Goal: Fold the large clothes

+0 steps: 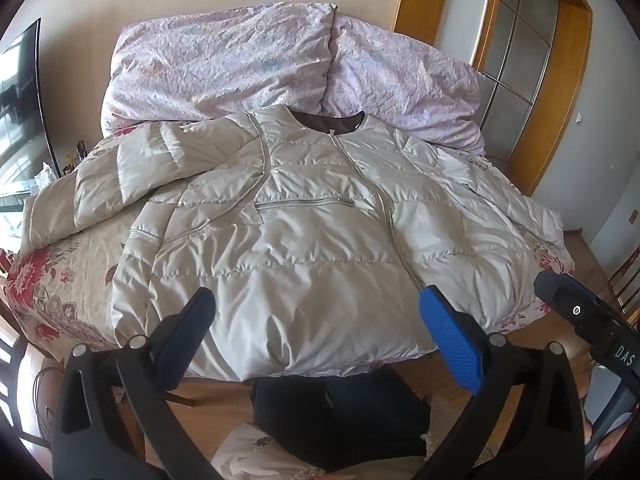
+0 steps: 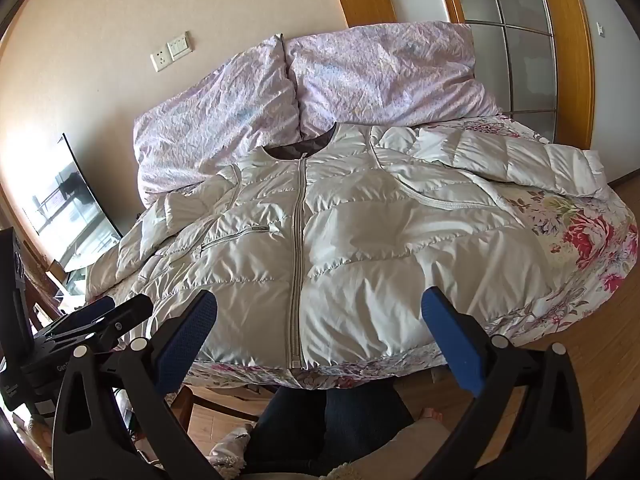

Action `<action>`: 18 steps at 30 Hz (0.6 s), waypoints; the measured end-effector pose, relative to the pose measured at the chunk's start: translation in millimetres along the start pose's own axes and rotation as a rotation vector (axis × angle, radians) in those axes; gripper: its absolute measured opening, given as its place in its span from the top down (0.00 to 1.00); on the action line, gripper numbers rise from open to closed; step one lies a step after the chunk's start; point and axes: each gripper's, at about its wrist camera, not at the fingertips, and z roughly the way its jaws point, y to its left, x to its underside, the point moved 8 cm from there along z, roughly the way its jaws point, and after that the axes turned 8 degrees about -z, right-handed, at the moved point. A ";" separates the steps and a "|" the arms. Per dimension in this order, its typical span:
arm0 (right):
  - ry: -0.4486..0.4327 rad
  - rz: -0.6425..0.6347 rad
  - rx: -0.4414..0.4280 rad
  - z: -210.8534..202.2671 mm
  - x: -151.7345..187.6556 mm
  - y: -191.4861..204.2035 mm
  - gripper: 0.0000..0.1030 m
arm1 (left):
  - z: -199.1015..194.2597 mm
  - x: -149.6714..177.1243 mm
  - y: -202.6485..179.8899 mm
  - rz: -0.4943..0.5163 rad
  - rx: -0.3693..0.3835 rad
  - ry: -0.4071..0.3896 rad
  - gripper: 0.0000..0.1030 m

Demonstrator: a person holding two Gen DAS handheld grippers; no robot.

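A large off-white quilted puffer jacket (image 1: 304,220) lies front up and zipped on the bed, hem toward me, collar toward the pillows. It also shows in the right wrist view (image 2: 340,248). One sleeve (image 1: 120,176) is bent across the left side of the jacket, the other sleeve (image 2: 528,160) stretches out to the right. My left gripper (image 1: 316,332) is open and empty, above the hem on the jacket's left half. My right gripper (image 2: 320,332) is open and empty, above the hem near the zipper's bottom end. The right gripper's body (image 1: 592,320) shows at the edge of the left wrist view.
The bed (image 2: 592,240) has a floral cover. Two pink-lilac pillows (image 1: 224,60) lean on the wall behind the jacket. A TV screen (image 1: 20,120) stands at the left. A wooden door frame and glass sliding door (image 2: 520,40) are at the right. The person's legs (image 2: 328,420) are below, on a wooden floor.
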 end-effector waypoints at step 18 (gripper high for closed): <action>-0.001 -0.002 0.000 1.7 0.0 1.5 0.01 | 0.0 -0.2 0.0 0.004 -0.003 -0.003 0.02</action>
